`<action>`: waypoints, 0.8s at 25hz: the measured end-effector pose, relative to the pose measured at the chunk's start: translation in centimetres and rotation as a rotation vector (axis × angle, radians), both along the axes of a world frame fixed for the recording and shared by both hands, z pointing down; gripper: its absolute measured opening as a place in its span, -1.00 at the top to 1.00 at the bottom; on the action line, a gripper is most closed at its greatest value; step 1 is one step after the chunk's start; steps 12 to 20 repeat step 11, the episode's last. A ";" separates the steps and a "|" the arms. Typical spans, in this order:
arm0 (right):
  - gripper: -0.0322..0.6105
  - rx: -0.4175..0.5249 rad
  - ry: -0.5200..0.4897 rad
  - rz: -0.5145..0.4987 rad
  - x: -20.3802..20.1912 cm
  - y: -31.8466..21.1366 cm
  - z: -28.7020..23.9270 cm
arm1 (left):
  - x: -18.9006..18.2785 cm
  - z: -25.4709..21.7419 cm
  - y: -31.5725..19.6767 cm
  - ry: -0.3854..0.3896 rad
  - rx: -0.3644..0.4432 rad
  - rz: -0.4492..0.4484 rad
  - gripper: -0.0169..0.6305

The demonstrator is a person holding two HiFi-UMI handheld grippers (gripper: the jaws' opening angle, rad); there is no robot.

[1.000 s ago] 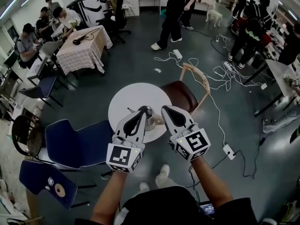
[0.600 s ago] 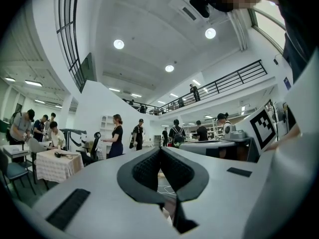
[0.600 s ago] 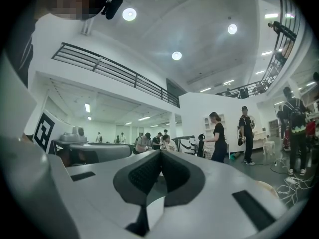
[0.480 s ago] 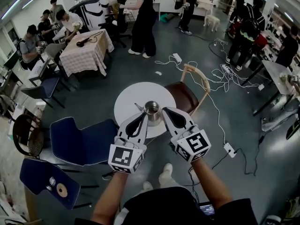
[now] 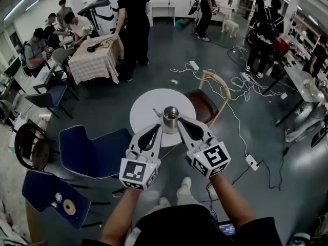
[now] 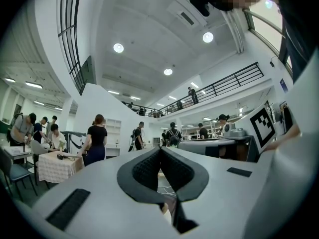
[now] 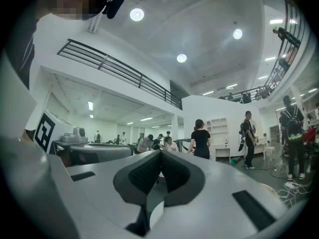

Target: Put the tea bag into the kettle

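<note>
The kettle (image 5: 170, 118) is standing on the round white table (image 5: 143, 104), just past the tips of both grippers and between them. The left gripper (image 5: 156, 129) and the right gripper (image 5: 182, 121) are pointing level towards it, each with its jaws pressed together and pinching nothing.

Silver kettle (image 5: 170, 118); white round table (image 5: 146, 106); deep blue chairs (image 5: 95, 155); maroon seat in a pale wooden chair (image 5: 204, 104); checked beige-and-white tablecloth (image 5: 92, 60); dark grey floor (image 5: 164, 55); white cables (image 5: 233, 78); pale grey left gripper (image 5: 155, 129) and right gripper (image 5: 183, 121), black-padded, with black-and-white square markers.
</note>
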State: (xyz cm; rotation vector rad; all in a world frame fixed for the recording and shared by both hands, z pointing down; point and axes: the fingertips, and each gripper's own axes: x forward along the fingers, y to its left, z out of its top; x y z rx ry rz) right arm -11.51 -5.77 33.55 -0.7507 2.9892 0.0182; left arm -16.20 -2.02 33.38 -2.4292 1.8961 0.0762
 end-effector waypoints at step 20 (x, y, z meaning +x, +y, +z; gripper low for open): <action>0.85 0.022 0.007 0.005 -2.6 7.2 -2.2 | -2.7 -2.0 7.1 0.005 0.013 0.002 0.90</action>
